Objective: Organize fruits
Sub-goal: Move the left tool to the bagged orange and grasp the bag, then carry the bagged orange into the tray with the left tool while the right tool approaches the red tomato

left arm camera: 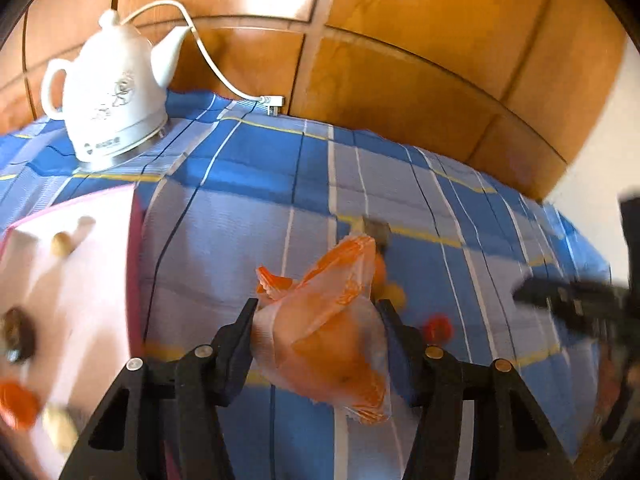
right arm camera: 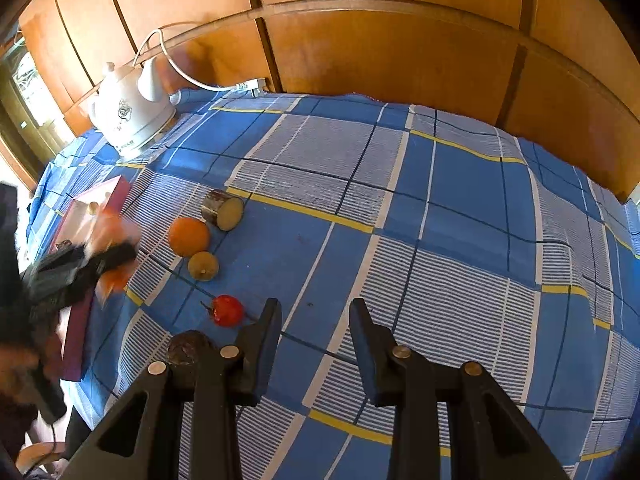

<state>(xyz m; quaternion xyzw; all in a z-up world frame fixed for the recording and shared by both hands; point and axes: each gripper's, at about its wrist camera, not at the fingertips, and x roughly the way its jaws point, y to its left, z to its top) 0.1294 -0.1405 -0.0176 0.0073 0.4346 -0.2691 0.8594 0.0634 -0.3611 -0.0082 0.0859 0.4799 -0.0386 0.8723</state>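
Note:
My left gripper (left arm camera: 316, 308) is shut on an orange fruit in a clear wrapper (left arm camera: 332, 332), held above the blue checked cloth; it shows blurred in the right wrist view (right arm camera: 112, 248) beside the pink-rimmed white tray (right arm camera: 80, 212). The tray (left arm camera: 80, 264) lies at left with several fruits on it. My right gripper (right arm camera: 316, 312) is open and empty over the cloth. On the cloth lie an orange (right arm camera: 189, 236), a yellow-green fruit (right arm camera: 203, 266), a red fruit (right arm camera: 227, 311), a cut dark-skinned piece (right arm camera: 223, 209) and a dark round fruit (right arm camera: 188, 348).
A white electric kettle (left arm camera: 108, 92) stands at the back left with its cord and plug (left arm camera: 274, 102). Wooden panels (right arm camera: 380, 48) back the table. The cloth (right arm camera: 460, 220) covers the whole table top.

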